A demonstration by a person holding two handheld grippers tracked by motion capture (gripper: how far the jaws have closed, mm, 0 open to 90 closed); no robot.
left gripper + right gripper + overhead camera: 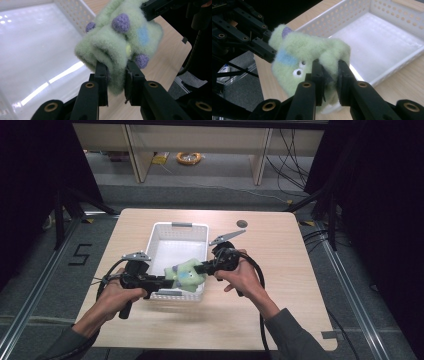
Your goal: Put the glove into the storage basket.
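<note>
A pale wooden surface (260,270) in a dark room carries a white basket (165,232). A green plush toy (187,274) hangs over the basket's near rim, stretched between both grippers with its long axis running left to right. The left gripper (165,281) pinches its left end, the right gripper (202,268) its right end; both sets of fingers are clamped narrowly on the fabric. The basket floor lies just beyond and below.

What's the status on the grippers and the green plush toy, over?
Left gripper and right gripper both shut on green plush toy. Toy held over near edge of white basket. Nothing in the way.
</note>
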